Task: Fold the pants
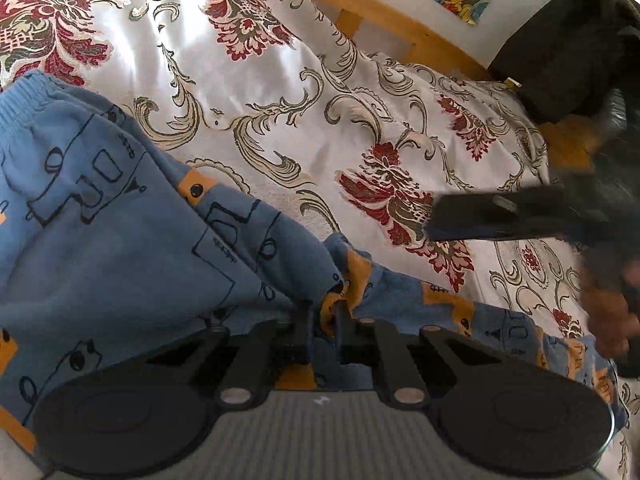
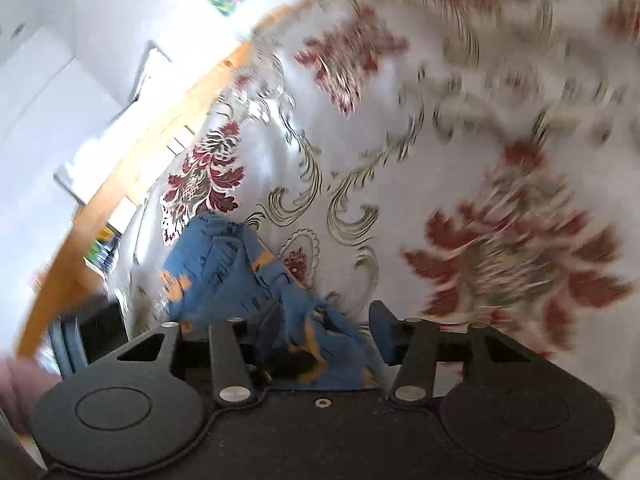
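Blue pants [image 1: 100, 240] with orange patches and black line drawings lie crumpled on a floral bedspread [image 1: 260, 80], elastic waistband at the far left. My left gripper [image 1: 323, 316] is shut, pinching a blue and orange fold of the pants between its fingers. In the right wrist view the pants [image 2: 224, 264] run from the middle distance down between the fingers. My right gripper [image 2: 326, 328] stands open, with cloth bunched in the wide gap. From the left wrist view the right gripper [image 1: 480, 216] shows as a dark blurred bar over the bedspread, just beyond a pant leg.
A wooden bed frame [image 1: 384, 16] edges the bedspread at the back. A dark bundle [image 1: 560, 52] sits at the far right corner. A person's hand [image 1: 608, 312] holds the right gripper. The right wrist view is motion-blurred, showing bedspread [image 2: 400, 120] and bed frame [image 2: 160, 132].
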### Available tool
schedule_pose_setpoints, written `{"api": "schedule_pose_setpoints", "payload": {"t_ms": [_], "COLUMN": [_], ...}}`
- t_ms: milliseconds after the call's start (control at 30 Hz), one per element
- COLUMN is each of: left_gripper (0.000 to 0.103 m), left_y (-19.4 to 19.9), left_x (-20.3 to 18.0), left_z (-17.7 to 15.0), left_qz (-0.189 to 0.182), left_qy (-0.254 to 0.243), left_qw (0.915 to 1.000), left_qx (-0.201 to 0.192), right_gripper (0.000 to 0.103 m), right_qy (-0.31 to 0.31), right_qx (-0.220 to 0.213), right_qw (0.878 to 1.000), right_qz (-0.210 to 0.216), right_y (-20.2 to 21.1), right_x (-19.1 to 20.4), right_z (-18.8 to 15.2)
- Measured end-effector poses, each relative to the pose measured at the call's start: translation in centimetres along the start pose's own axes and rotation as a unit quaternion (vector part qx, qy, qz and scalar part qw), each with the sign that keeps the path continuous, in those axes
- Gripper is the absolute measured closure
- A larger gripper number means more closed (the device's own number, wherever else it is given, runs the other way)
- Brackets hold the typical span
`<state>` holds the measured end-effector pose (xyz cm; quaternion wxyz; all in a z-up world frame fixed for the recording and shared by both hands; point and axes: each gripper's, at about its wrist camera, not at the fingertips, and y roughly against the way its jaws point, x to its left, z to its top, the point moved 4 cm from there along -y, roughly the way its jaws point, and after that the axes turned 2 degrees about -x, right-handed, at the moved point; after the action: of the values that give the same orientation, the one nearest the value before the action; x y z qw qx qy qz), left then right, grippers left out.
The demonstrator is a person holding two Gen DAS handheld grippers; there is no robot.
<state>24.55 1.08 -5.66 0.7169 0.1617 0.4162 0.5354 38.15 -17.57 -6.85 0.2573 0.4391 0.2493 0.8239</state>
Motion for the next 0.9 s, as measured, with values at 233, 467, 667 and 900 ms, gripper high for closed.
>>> {"api": "schedule_pose_setpoints", "payload": {"t_ms": [233, 467, 667, 900], "left_gripper": [0.092, 0.092, 0.087, 0.088], "left_y": [0.2, 0.1, 0.5, 2.4], "left_x": [0.6, 0.7, 0.9, 3.7], "left_z": [-0.2, -0.1, 0.1, 0.1], "left_qz": [-0.013, -0.016, -0.022, -0.007], "left_qy": [0.000, -0.002, -0.007, 0.002], "left_qw": [0.9999, 0.9999, 0.9997, 1.0000], "left_qx": [-0.002, -0.003, 0.003, -0.004], "right_gripper": [0.063, 0.062, 0.069, 0.098], "right_qy": [-0.114, -0.197, -0.225, -0.183], "right_qx": [0.054, 0.059, 0.036, -0.029], "right_qw": [0.991, 0.978, 0.973, 0.983], "right_qz": [0.034, 0.037, 0.027, 0.001], "right_y": [-2.7, -3.4, -4.9, -2.8], "right_x": [-0.8, -2.3, -2.8, -2.6], "right_z": [-0.3, -1.3, -1.0, 0.0]}}
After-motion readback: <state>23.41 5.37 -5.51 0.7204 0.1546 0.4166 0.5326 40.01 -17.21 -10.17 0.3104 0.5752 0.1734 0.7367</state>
